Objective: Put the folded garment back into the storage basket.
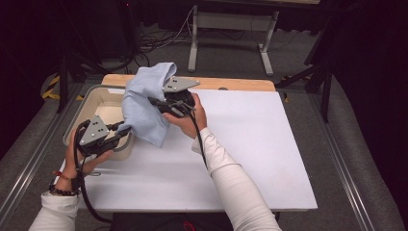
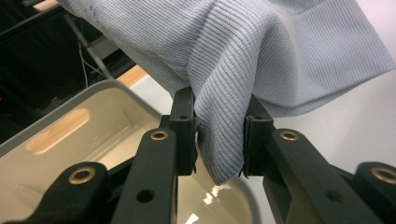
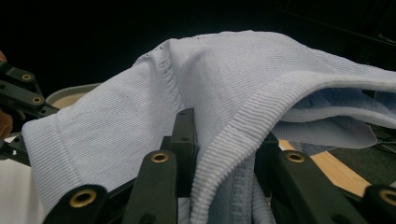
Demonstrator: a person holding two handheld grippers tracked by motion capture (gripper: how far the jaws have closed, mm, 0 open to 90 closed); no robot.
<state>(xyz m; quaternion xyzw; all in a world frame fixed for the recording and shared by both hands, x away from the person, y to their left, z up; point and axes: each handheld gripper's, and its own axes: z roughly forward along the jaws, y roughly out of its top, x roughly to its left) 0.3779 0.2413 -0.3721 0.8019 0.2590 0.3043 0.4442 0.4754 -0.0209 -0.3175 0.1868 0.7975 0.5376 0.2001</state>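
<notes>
A pale blue knitted garment hangs in the air over the table's left side, held between both grippers. My left gripper is shut on a lower fold of the garment, just above the beige bin. My right gripper is higher and farther back, shut on the ribbed hem of the garment. The cloth drapes over both sets of jaws and hides the fingertips in the high view. In the right gripper view the left gripper shows at the left edge.
A white board covers the table, with a wooden edge at the back. The beige bin stands at the table's left edge. Metal table legs and cables lie on the floor beyond.
</notes>
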